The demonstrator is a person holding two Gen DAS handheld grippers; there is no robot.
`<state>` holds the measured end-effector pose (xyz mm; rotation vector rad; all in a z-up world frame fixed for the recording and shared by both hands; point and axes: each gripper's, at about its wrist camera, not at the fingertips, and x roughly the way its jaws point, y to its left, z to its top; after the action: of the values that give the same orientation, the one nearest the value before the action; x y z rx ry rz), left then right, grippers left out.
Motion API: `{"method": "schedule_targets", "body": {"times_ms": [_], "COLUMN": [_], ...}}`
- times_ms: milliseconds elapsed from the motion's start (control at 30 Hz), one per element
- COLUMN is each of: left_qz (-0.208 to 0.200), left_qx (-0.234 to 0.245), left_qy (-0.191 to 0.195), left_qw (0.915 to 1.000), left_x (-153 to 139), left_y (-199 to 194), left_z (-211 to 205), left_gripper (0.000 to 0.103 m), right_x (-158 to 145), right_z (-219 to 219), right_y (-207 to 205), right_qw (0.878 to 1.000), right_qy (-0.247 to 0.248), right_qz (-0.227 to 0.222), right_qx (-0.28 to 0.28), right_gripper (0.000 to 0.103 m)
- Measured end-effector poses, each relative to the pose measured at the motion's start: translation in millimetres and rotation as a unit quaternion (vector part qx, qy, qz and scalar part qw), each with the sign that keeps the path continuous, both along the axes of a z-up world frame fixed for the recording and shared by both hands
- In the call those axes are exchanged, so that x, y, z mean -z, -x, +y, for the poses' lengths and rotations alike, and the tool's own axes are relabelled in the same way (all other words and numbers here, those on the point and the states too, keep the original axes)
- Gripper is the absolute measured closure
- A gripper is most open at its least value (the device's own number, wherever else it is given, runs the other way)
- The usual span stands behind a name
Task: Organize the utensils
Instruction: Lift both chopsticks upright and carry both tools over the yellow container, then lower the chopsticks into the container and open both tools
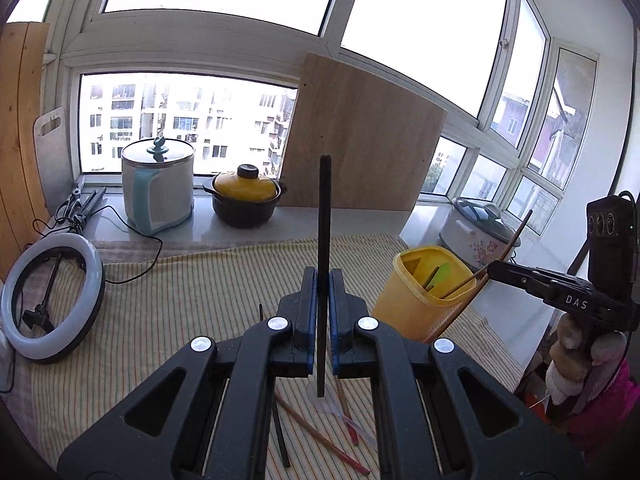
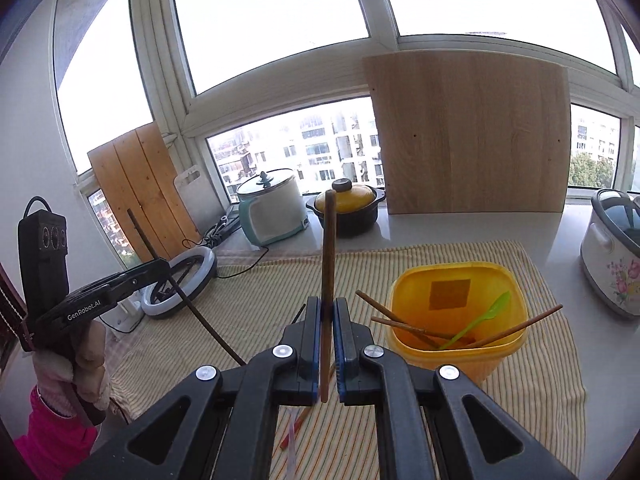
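Note:
My left gripper (image 1: 323, 280) is shut on a black chopstick (image 1: 325, 216) that stands upright between its pads, above the striped cloth. My right gripper (image 2: 328, 308) is shut on a brown wooden chopstick (image 2: 329, 248), also upright. A yellow plastic container (image 2: 456, 320) stands on the cloth to the right, holding several brown chopsticks (image 2: 516, 326) and a green plastic spoon (image 2: 480, 320). In the left wrist view the same yellow container (image 1: 416, 304) sits right of my fingers, with the right gripper (image 1: 496, 270) beside it. Loose chopsticks (image 1: 320, 436) and a clear spoon (image 1: 332, 404) lie on the cloth below the left gripper.
A striped cloth (image 2: 248, 312) covers the counter. On the sill stand a white-and-teal pot (image 1: 158, 188), a yellow-lidded black pot (image 1: 245, 196) and a leaning wooden board (image 1: 360, 140). A ring light (image 1: 52, 300) lies at left; a flowered rice cooker (image 2: 612, 252) stands at right.

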<state>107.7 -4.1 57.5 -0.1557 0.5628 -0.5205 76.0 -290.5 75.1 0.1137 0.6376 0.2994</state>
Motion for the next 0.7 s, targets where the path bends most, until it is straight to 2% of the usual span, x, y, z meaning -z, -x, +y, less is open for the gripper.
{"method": "schedule_targets", "body": {"times_ms": [367, 700], "left_qz": [-0.019, -0.039], "left_qx": [0.063, 0.108], "left_qy": [0.027, 0.042], "left_qw": [0.9975, 0.9925], "left_x": [-29.6, -54.1], "left_y": [6.4, 8.9], "left_z": [-53.5, -102.7], "left_gripper": [0.1, 0.1], "right_x": [-31.4, -45.9], "right_z": [-60.0, -86.2], "right_y": [19.8, 15.9], "right_qw": [0.997, 0.994], "right_qy": [-0.008, -0.015], "right_qz": [-0.038, -0.059], "right_qx": [0.061, 0.09], "right_gripper": [0.099, 0.099]}}
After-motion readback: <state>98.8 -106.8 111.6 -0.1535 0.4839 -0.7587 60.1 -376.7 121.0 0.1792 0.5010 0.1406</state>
